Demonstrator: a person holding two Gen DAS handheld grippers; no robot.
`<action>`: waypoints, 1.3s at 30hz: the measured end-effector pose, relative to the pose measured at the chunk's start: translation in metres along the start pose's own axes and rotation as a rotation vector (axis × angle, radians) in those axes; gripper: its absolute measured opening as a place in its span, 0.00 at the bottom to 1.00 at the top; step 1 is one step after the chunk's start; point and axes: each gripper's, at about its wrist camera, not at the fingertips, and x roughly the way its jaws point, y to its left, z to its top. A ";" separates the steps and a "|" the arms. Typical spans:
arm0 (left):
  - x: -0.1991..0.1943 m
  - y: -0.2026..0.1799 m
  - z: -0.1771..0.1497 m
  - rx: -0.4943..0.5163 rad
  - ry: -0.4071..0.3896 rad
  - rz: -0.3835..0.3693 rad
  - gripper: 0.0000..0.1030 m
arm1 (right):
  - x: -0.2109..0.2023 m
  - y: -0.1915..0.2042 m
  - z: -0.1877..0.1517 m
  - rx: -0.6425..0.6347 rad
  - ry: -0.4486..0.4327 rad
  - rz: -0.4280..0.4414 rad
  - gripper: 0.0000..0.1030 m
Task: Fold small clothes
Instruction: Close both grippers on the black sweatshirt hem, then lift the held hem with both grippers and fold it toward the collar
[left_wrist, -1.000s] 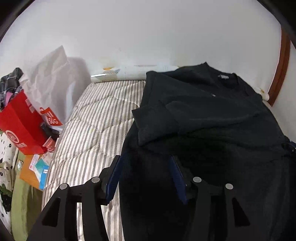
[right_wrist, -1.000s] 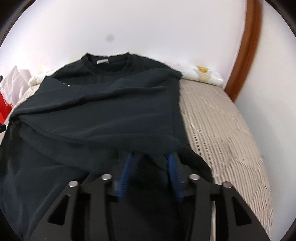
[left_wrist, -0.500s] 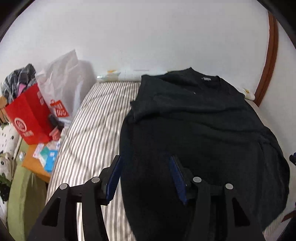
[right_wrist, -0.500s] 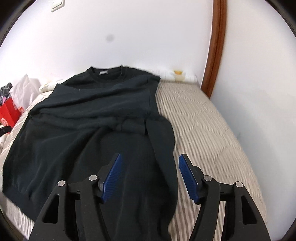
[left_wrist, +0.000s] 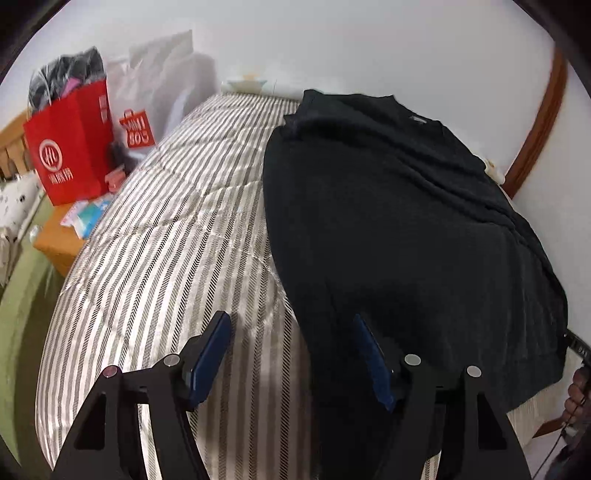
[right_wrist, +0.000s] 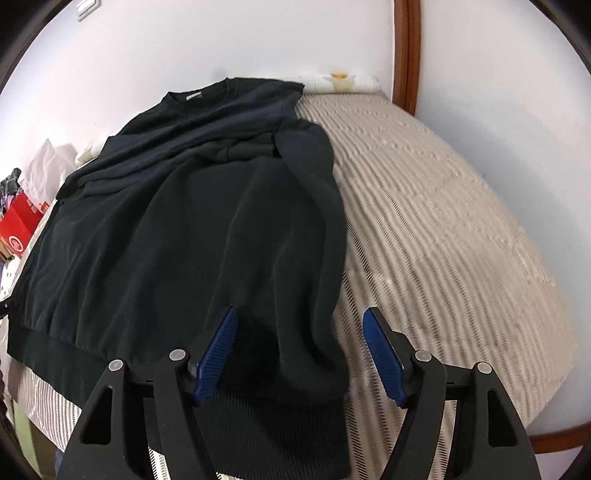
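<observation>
on striped bed (right_wrist: 443, 206) | black sweatshirt (right_wrist: 177, 229) flat, collar toward wall, hem near | both grippers' fingers (right_wrist: 218, 354) spread, empty

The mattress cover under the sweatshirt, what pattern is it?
The mattress cover has grey and cream stripes, clearest in the left wrist view.

- bare striped mattress (left_wrist: 177, 236) lies open left of the black sweatshirt (left_wrist: 388, 221), and again on its right (right_wrist: 443, 229).
- red paper bag (left_wrist: 70, 144) and white plastic bag (left_wrist: 159, 74) crowd the bed's left side.
- white wall (right_wrist: 258, 37) closes the far end.
</observation>
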 end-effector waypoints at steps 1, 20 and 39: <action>0.001 -0.003 -0.002 0.009 0.005 -0.004 0.64 | 0.003 0.000 -0.002 0.003 0.000 0.006 0.68; 0.000 -0.024 -0.011 0.062 -0.029 0.042 0.22 | 0.021 0.033 0.013 0.049 -0.058 -0.040 0.37; -0.059 -0.009 -0.016 0.038 -0.108 -0.068 0.09 | -0.053 0.038 0.003 -0.005 -0.199 0.069 0.08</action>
